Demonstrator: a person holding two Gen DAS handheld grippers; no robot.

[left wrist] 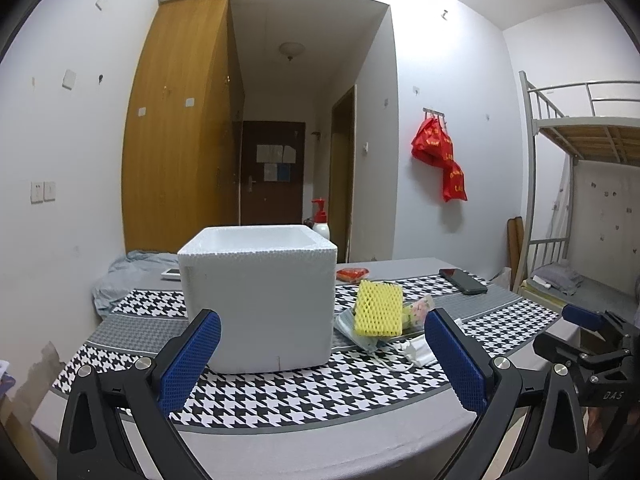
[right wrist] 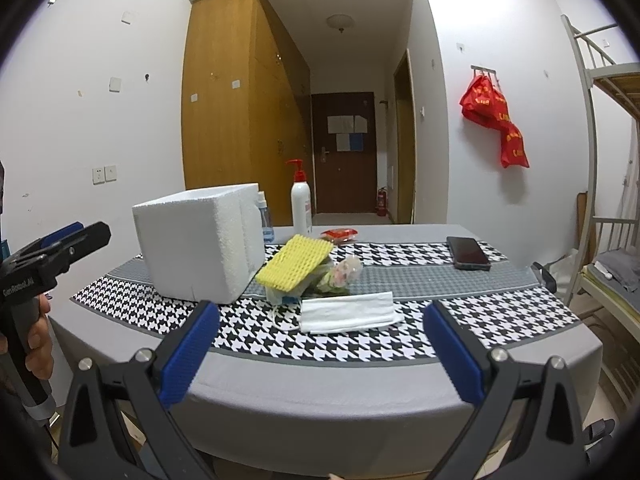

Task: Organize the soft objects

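A white foam box is seen standing upright on the counter, on a houndstooth cloth. Its top is open, but the inside is hidden from both views, so what it holds cannot be told.

Just beside the box, on its right, a small heap of soft things is gathered. A yellow foam net sleeve lies tilted on top. Under it a pale blue mask is mostly covered, and a crumpled flowered item is too bunched to be identified. A white mask lies flat at the near side of the heap; in the left wrist view only its folded end and a loop of strap are shown.

Behind the heap, a red packet is partly blocked by the sleeve. A pump bottle is seen in full from the right wrist, while from the left wrist only its red top shows above the box. A small blue bottle is half hidden by the box edge. A dark phone lies well apart, to the right.

The left hand-held gripper is held released, its blue pads spread wide near the box, with nothing between them. The right hand-held gripper is likewise spread wide and bare, above the near edge of the counter, short of the white mask. Both handles are cut off by the frame.
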